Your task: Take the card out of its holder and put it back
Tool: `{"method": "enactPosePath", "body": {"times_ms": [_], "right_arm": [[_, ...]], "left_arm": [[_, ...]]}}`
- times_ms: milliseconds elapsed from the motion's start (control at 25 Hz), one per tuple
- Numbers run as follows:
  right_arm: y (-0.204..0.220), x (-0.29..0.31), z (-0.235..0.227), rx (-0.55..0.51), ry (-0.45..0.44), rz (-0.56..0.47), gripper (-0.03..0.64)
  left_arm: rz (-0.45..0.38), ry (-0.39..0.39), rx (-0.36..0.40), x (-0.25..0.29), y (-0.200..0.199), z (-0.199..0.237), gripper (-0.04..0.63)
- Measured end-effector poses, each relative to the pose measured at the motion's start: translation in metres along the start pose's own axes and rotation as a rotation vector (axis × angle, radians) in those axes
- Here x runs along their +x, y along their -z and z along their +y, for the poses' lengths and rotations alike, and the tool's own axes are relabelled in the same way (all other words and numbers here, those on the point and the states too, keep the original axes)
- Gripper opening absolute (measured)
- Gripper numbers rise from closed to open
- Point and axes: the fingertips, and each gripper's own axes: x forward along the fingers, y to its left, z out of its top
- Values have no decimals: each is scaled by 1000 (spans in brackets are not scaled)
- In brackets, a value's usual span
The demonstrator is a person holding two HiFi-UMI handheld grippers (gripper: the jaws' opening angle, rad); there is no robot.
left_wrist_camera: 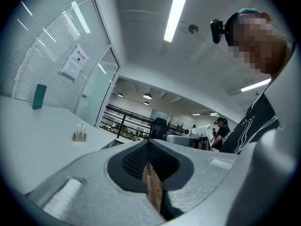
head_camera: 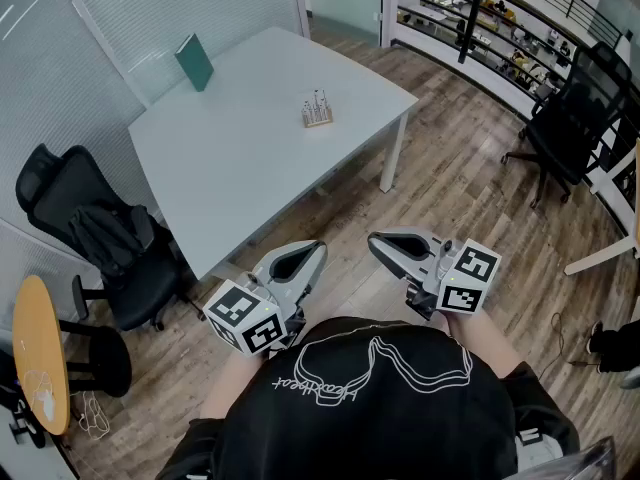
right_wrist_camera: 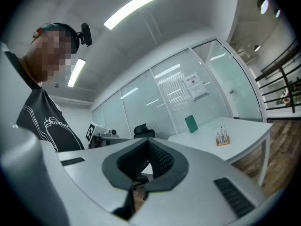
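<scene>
Your left hand-held gripper [head_camera: 316,250] and right hand-held gripper [head_camera: 375,245] are both closed, empty. The green upright card holder [head_camera: 193,61] stands on the white table [head_camera: 240,158].

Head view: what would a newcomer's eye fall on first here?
The left gripper and right gripper are held before the person's chest, jaws shut and empty. Beyond them, a white table bears a green card upright at its far corner and a small wooden rack nearer the right edge.
</scene>
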Motion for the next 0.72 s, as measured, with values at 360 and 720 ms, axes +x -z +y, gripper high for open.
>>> {"method": "enactPosePath", "body": {"times_ms": [360,720], "right_arm": [[-10,-15,31,-31,-19,9,9],[-1,-70,54,0,15,-26,9]], "left_arm": [[9,33,6,-5,-5,-35,14],[12,76,69,1,5,-95,14]]}}
